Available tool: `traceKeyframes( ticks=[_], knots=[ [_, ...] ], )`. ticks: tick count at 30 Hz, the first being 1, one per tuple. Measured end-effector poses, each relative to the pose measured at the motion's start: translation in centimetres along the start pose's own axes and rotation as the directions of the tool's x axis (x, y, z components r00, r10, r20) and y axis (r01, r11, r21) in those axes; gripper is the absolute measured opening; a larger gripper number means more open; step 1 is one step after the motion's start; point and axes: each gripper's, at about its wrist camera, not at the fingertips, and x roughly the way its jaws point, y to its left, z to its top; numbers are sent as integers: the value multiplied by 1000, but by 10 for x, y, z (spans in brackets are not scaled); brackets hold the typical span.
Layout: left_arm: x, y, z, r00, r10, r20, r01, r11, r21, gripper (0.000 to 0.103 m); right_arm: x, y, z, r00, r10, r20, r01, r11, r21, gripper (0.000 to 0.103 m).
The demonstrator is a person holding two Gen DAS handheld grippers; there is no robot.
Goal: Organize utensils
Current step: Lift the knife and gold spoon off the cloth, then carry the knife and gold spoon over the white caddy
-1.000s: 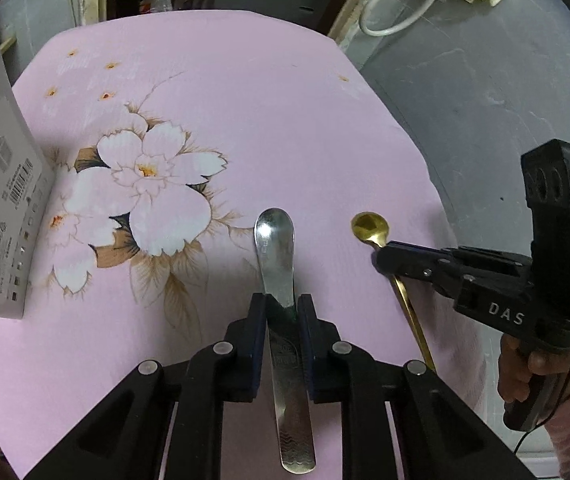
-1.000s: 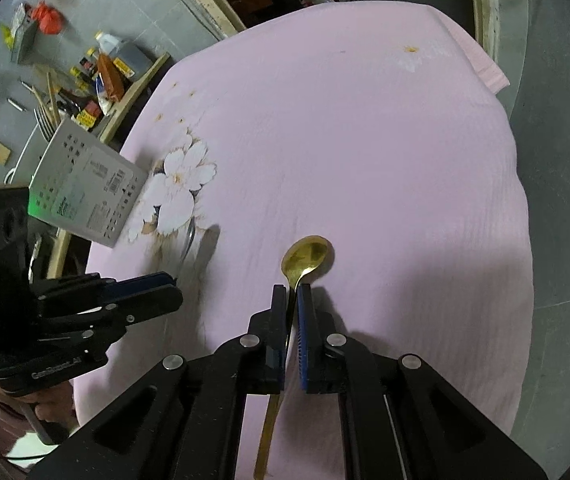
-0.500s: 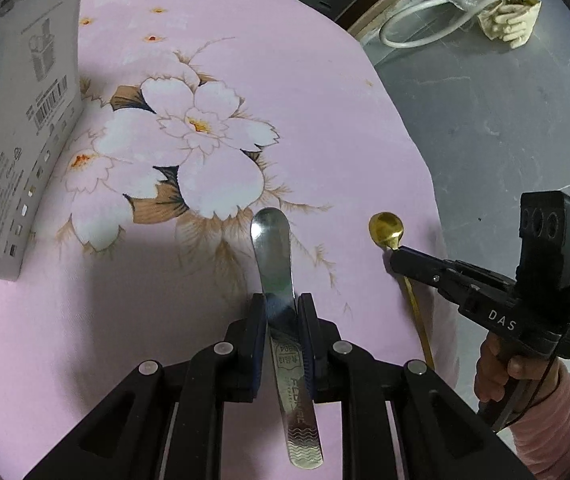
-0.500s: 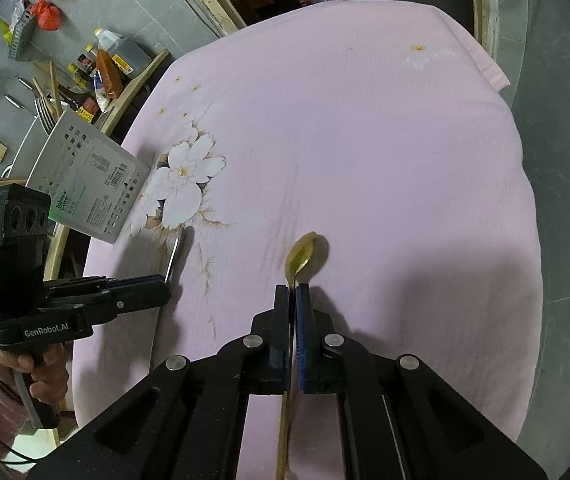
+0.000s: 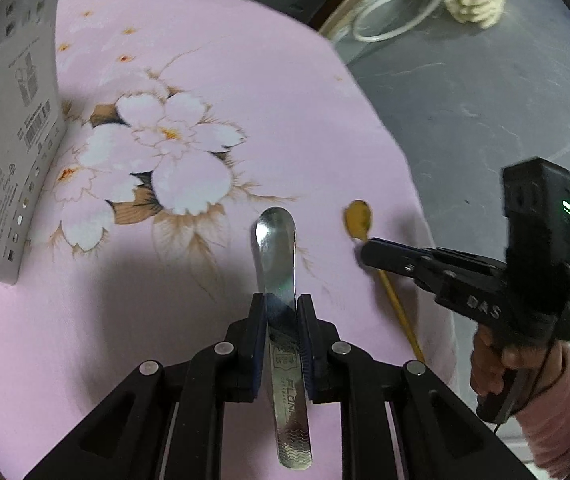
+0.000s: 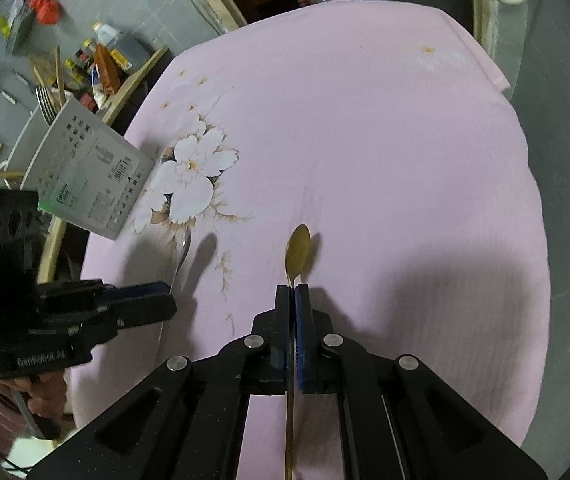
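A: Start nearest the cameras. What is each tool doing?

B: The left gripper [image 5: 281, 312] is clamped narrow on the flat handle of the silver spoon [image 5: 276, 240], bowl pointing away, handle end sticking back between the fingers. The right gripper [image 6: 293, 300] is pinched almost fully together on the thin stem of the gold spoon [image 6: 298, 250], just behind its bowl.

A: And where do the spoons sit relative to the white box?

B: Take the white box [image 5: 5, 140] as the marker. The silver spoon is the nearer one, across the printed flower [image 5: 165, 152] from it. The gold spoon is further from the box again, near the cloth's edge. Both seem lifted over the pink tablecloth [image 6: 385, 140], judging by the shadows under the bowls, though I cannot be certain of the gap.

A: What's in the box?

B: From the right wrist view, fork tines [image 6: 45, 98] and a wooden stick poke out of its top, so I take it for the utensil holder. Beyond it is only floor clutter.

A: So which step is this?

B: Carrying, I'd judge: both spoons picked up, neither put away. Next, each hand needs to travel to the box, tip its spoon more upright over the opening, then release. One hand at a time would be wise, since the opening looks narrow and already occupied.
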Motion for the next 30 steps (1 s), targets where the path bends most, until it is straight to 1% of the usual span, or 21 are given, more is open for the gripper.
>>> traceKeyframes(
  ticks=[3, 5, 7, 13, 17, 18, 20, 22, 24, 26, 30],
  knots=[
    [-10, 0, -4, 999, -31, 28, 30, 999, 32, 14, -1, -3, -7, 999, 27, 17, -28, 999, 41, 3],
    [-15, -1, -7, 998, -33, 45, 31, 998, 52, 14, -4, -2, -12, 998, 43, 41, -46, 997, 57, 2],
    [-17, 1, -7, 997, -36, 62, 33, 998, 51, 14, -6, 2, -15, 996, 54, 69, -58, 997, 59, 2],
    [-30, -10, -8, 990, -16, 137, 4, 996, 87, 14, -20, 13, -23, 981, 71, 181, -81, 995, 50, 2],
    [-45, -15, -7, 982, 3, 190, -26, 993, 118, 14, -31, 20, -27, 964, 77, 253, -90, 995, 42, 2],
    [-49, -17, -7, 979, 6, 205, -33, 991, 128, 2, -36, 23, -28, 956, 82, 281, -95, 995, 36, 2],
    [-55, -20, -4, 974, 21, 227, -54, 989, 138, 2, -43, 28, -29, 942, 83, 325, -97, 995, 28, 2],
    [-56, -21, 0, 971, 25, 237, -61, 987, 145, 2, -50, 33, -29, 927, 86, 365, -99, 995, 19, 2],
    [-55, -21, 3, 972, 28, 234, -62, 988, 140, 2, -53, 39, -26, 919, 81, 386, -93, 996, 12, 2],
    [-52, -18, 5, 973, 19, 230, -49, 991, 128, 2, -54, 44, -24, 918, 76, 390, -83, 997, 1, 2],
    [-53, -17, 3, 972, 21, 234, -51, 991, 125, 2, -55, 49, -24, 916, 73, 395, -79, 997, -2, 2]
  ],
)
